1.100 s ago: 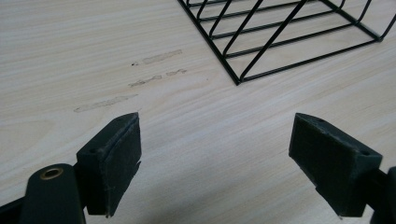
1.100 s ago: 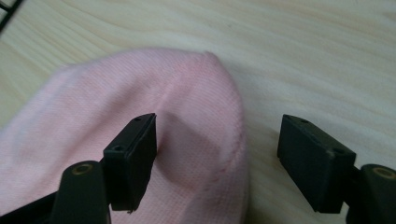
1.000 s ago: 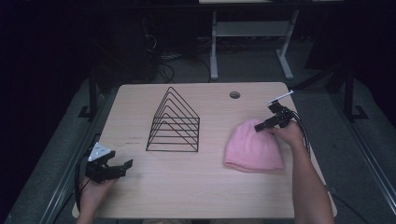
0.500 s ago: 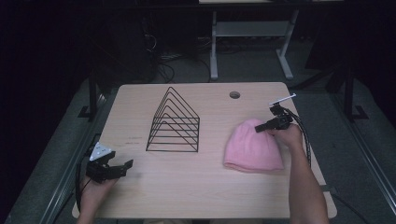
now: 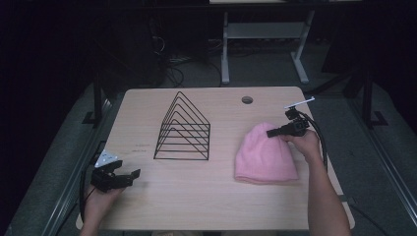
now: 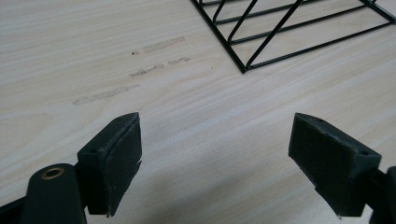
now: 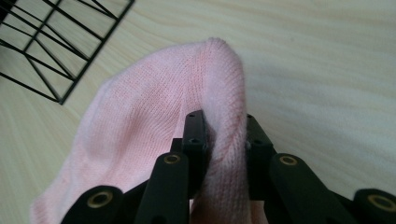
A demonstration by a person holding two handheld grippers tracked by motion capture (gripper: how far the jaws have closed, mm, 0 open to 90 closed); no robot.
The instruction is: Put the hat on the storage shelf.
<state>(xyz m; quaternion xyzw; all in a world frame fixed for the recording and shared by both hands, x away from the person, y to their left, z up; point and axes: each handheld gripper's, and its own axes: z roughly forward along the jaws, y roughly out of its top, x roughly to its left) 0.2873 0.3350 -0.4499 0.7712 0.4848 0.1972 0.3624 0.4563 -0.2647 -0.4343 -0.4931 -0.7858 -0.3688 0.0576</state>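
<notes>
No readable text or labels

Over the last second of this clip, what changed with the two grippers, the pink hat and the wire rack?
Hardly anything visibly changed. The right gripper stays clamped on a fold at the top of the pink hat, with at most a slight shift of the hand. The left gripper stays open and empty near the table's front left corner. The wire rack has not moved.

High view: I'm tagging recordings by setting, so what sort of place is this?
Probably a lab or workshop data-collection station: a light wooden table with a cable hole, loose cables on the dark floor, and a metal stand behind.
</notes>
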